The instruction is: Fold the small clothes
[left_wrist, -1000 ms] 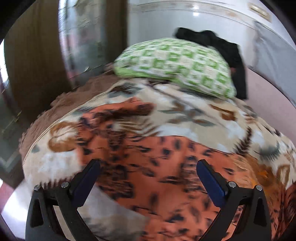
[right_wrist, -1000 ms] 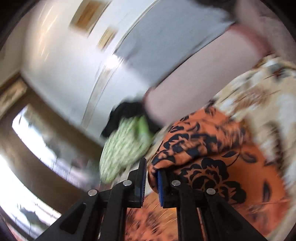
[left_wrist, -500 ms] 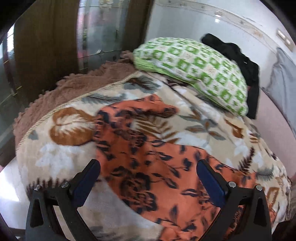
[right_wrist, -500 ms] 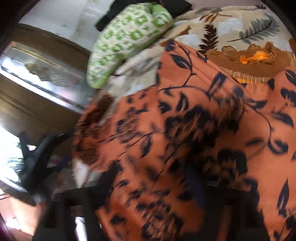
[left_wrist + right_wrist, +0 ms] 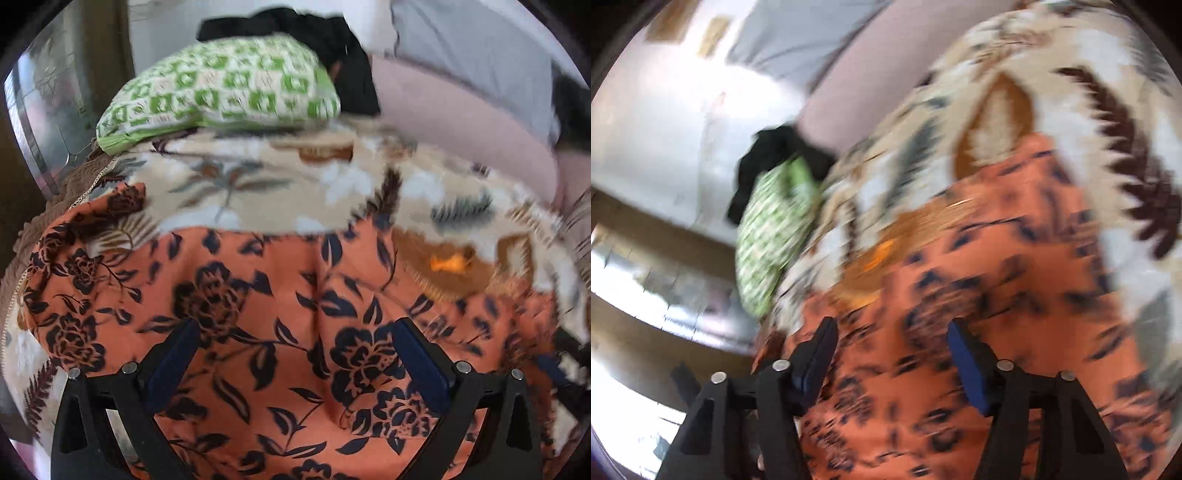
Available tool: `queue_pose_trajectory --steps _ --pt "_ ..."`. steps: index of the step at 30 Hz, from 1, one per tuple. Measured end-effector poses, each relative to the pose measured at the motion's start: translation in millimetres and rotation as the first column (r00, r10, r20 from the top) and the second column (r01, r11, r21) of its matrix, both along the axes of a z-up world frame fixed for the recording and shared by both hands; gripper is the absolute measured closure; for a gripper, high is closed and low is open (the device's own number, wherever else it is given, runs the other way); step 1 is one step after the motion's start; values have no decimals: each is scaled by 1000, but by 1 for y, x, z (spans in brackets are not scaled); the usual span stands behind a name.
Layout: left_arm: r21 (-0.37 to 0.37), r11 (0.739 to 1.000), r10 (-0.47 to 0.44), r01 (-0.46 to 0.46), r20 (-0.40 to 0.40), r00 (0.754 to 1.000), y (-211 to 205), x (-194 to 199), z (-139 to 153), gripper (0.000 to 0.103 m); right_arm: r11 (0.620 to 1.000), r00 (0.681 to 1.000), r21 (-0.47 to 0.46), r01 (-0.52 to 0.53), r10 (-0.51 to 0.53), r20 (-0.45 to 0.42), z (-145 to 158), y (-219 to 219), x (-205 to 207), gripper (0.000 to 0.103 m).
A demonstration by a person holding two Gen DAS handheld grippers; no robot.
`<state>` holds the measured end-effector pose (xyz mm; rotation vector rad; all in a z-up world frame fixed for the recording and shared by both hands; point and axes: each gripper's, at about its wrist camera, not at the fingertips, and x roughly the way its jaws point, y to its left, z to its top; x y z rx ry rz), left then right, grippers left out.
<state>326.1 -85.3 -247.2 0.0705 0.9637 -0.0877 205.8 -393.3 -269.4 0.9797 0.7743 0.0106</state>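
Covering bed: leaf-print blanket (image 5: 280, 195), green pillow (image 5: 221, 88) beyond.

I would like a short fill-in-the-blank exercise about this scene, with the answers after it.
1. The garment under the left gripper is orange with a dark ____ print.
2. The jaws of the right gripper are ____.
3. The pillow has a white and ____ pattern.
4. Behind the pillow lies a ____ cloth.

Answers: floral; open; green; black

Bright daylight, glare lower left in right view; heavy motion blur, fisheye-warped edges.
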Motion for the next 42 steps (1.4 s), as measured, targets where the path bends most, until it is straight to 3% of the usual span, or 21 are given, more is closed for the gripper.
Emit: queue_pose_trajectory --steps 4,6,10,11,13,16,20,21,23,25,27,29,32,34,39,42 --pt "218 972 113 -91 -91 989 -11 13 -39 0 996 991 39 76 -71 -111 -26 -30 2 47" --pt "197 972 147 -128 -83 986 -5 13 -39 0 993 986 70 93 -82 -148 -38 -38 4 55" --pt "299 913 291 -278 1 957 18 9 -26 0 996 991 -1 85 -85 -108 -23 -34 7 54" --pt "294 904 322 -310 10 947 28 10 -22 0 998 994 -14 69 -70 -87 -20 -25 11 54" --pt "224 913 349 -341 5 937 50 10 -12 0 1000 999 -21 -2 1 -48 -10 -9 12 54" --pt "146 946 287 -289 36 957 51 1 5 0 997 997 -22 -68 67 -37 -8 11 23 54" --pt "51 994 96 -95 -25 995 7 -14 2 0 996 990 29 -80 83 -116 -31 16 28 54" --pt "71 996 55 -52 -30 998 -10 -19 -2 0 996 990 36 -76 80 -119 -35 15 29 54" --pt "189 982 5 -1 -17 1000 -43 -26 -10 0 997 991 34 -75 78 -112 -35 14 30 54" --pt "349 937 9 -27 53 999 -65 -26 -19 0 997 991 27 -75 78 -110 -36 15 31 54" --pt "413 908 60 -74 46 997 -64 -13 -29 0 997 992 27 -71 74 -106 -38 13 28 54" --pt "382 913 153 -144 9 988 -40 0 -32 0 997 992 22 -70 72 -103 -37 12 28 54" --pt "302 913 295 -274 -24 955 9 14 -24 0 998 992 20 -67 69 -102 -37 18 34 54" --pt "183 936 319 -300 -88 944 35 12 -20 0 998 993 18 -64 65 -96 -35 19 34 54" --pt "159 924 366 -349 -101 925 78 -6 1 0 989 993 -94 -115 113 -31 -13 37 32 55" --pt "37 937 349 -348 -177 920 121 -6 3 0 968 980 -165 -189 195 26 8 69 35 55"
